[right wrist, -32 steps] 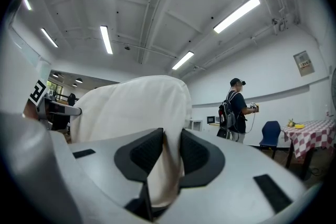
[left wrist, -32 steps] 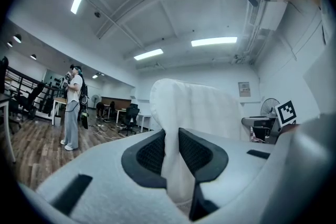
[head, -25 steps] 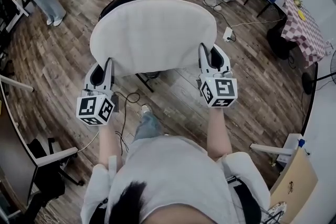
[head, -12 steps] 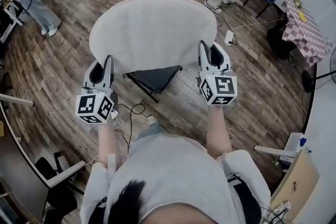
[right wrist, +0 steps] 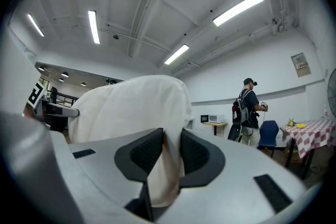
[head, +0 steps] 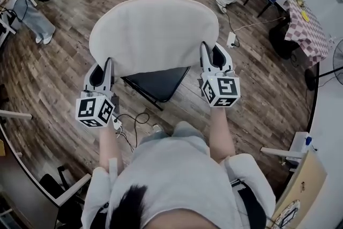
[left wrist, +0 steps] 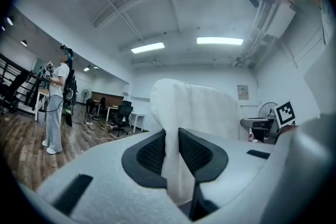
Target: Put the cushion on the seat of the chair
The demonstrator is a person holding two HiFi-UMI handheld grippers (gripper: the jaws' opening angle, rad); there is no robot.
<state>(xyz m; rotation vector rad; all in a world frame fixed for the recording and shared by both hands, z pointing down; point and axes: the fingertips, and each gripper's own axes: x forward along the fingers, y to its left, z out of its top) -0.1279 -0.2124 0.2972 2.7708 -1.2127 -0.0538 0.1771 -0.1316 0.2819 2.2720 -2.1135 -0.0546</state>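
Both forearms reach forward in parallel, with the grippers held level. The left gripper (head: 103, 71) and right gripper (head: 212, 57) each have their jaws clenched on opposite side edges of the white cushion (head: 154, 34). The cushion is held spread out in the air, hiding the far part of the black chair seat (head: 158, 83) below.

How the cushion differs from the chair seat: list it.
The cushion is off-white, wide and rounded; the chair seat is black and straight-edged. The cushion hangs held by the left gripper and right gripper; the chair seat stands bare beneath it. Both lie roughly flat.
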